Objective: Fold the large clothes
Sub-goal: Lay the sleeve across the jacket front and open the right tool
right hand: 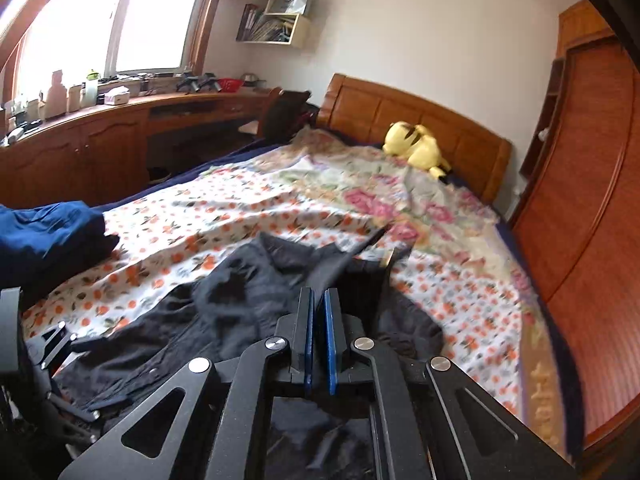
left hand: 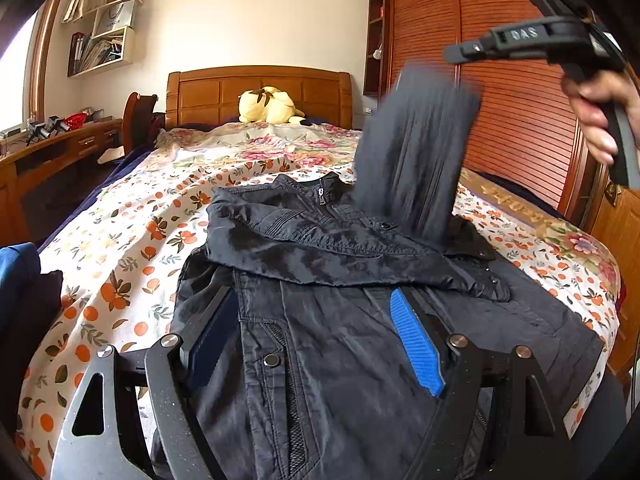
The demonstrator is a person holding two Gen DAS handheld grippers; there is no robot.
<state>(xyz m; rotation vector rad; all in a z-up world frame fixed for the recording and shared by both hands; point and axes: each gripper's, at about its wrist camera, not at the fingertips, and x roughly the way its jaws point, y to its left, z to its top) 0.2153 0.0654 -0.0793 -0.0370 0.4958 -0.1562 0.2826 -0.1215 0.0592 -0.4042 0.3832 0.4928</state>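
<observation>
Jacket [left hand: 340,320] on bed [left hand: 120,240], lifted sleeve blurred (grip hidden); left tongs [left hand: 316,344] apart, right tongs [right hand: 319,340] together.

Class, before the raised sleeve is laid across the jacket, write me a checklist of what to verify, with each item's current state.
1. Right gripper shut on the raised sleeve: ok.
2. Left gripper open, gripping nothing: ok.
3. Other sleeve already folded across the chest of the jacket: ok.
4. Blue clothes lie apart from the jacket: ok.
5. Jacket's hem flat on the bed: cannot tell, out of view.
</observation>
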